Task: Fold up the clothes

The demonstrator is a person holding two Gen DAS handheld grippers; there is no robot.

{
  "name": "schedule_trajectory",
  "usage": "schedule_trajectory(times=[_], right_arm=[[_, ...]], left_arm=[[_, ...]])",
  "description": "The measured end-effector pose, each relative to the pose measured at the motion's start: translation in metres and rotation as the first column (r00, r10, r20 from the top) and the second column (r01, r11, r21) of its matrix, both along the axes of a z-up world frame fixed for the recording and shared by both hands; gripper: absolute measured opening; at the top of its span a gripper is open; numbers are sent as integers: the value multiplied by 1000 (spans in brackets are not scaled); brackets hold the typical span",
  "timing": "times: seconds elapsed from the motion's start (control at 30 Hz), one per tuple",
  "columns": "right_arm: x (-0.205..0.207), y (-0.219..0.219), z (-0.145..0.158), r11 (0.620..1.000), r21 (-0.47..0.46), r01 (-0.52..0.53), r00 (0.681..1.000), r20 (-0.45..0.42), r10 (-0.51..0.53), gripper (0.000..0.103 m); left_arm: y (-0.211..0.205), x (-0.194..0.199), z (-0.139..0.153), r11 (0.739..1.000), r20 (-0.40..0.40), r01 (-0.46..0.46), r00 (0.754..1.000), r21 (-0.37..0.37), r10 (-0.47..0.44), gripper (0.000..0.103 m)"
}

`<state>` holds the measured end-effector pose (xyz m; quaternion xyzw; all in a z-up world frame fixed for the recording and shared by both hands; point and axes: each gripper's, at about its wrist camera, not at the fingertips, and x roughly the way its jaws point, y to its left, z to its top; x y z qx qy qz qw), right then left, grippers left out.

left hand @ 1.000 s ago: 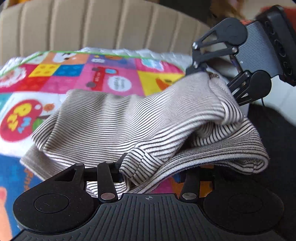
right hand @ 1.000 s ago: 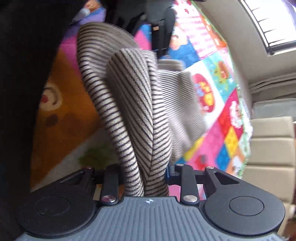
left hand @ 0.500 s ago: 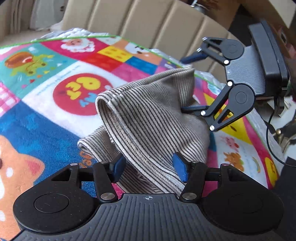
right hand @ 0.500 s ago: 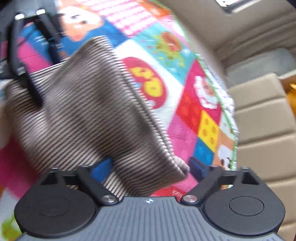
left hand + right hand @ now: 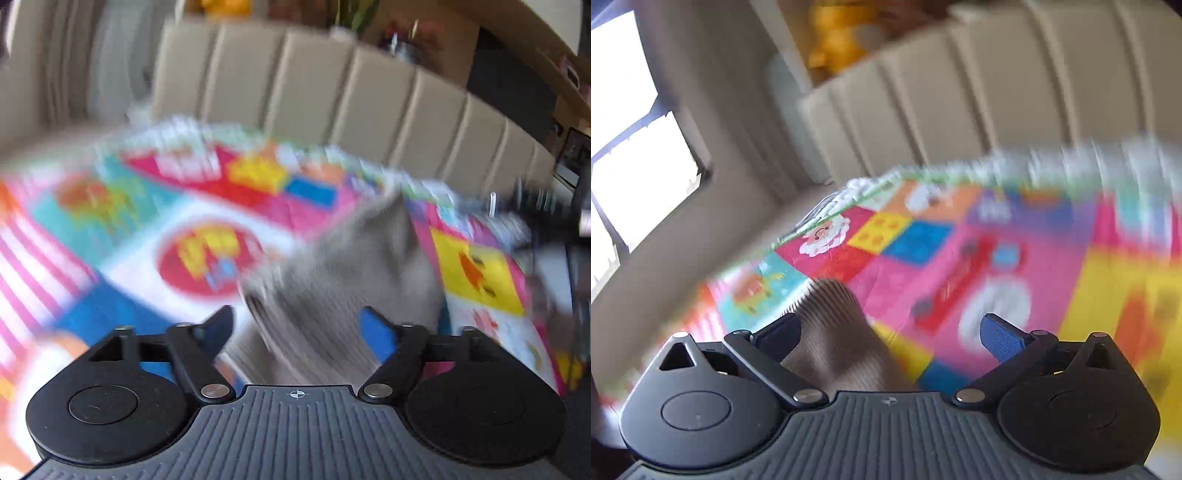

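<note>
Two claws are in view, both spread and pinching nothing. Colourful play mat [image 5: 122, 236] lies below a beige padded backrest [image 5: 332, 85]. Striped garment [image 5: 343, 280] is heaped on that mat, blurred, between the left claw [image 5: 297, 325] fingers. Its fold [image 5: 834, 332] sits beside the right claw [image 5: 890, 328] left finger.

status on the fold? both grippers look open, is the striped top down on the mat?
Done: the striped garment appears bunched on the colourful mat, though blur hides whether the fold is neat. In hand: nothing. The left gripper and right gripper both have their jaws apart, with cloth between them unclamped. Left: smoothing or a final fold, if needed; the frames cannot confirm.
</note>
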<state>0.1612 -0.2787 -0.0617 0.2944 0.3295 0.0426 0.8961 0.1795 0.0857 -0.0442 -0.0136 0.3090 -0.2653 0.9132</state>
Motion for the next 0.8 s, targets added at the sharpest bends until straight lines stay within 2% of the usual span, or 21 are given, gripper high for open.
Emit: schedule_trajectory(times=[0.07,0.13,0.27,0.37,0.53,0.7,0.8], right_arm=[[5,1,-19,997,77,-22,996,-82,29,103],[12,6,-37,989,138,-51,986,-153,72,103],[10,25,-56,955,264,-139,961,-196,194,103],[10,33,-70,934,318,-160,945,-225,239,103],[21,47,-75,933,294,-206,935,-222,277,103],[25,69,-71,942,195,-273,924,-218,313,103],[29,70,-71,943,237,-234,933,-219,286,103]], left_arm=[[-9,3,14,1000,38,7,999,-8,-7,98],[-26,16,15,999,11,36,999,-5,-36,98],[-53,54,-8,1000,-85,16,996,3,-16,98],[-57,68,-31,1000,-159,-4,987,19,7,98],[-39,64,-52,999,-239,-7,971,-40,-2,100],[-36,64,-58,999,-235,10,972,-42,-19,101],[-33,64,-59,999,-238,13,971,-46,-24,102]])
